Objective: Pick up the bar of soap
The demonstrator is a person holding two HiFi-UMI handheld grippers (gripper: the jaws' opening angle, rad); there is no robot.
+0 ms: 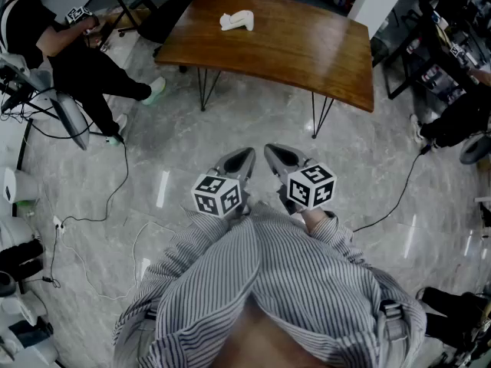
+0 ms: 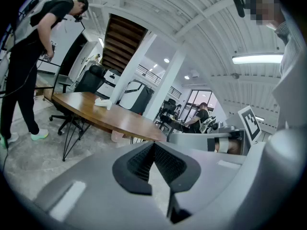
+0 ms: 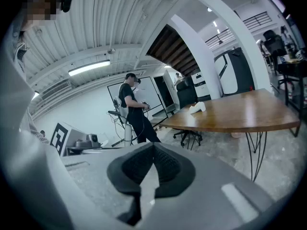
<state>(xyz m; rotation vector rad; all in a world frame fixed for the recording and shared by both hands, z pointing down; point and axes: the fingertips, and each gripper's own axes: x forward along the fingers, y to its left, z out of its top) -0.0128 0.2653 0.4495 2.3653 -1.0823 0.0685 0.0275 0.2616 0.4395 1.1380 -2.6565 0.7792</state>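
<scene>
- Head view: we hold the left gripper [image 1: 245, 156] and the right gripper [image 1: 273, 152] side by side over the floor [image 1: 176, 136], well apart from the wooden table [image 1: 307, 52].
- Left gripper view: jaws pressed together, nothing between them.
- Right gripper view: jaws together too, empty.
- We see the bar of soap [image 1: 236, 21] near the table's far edge, toward its left corner, untouched.
</scene>
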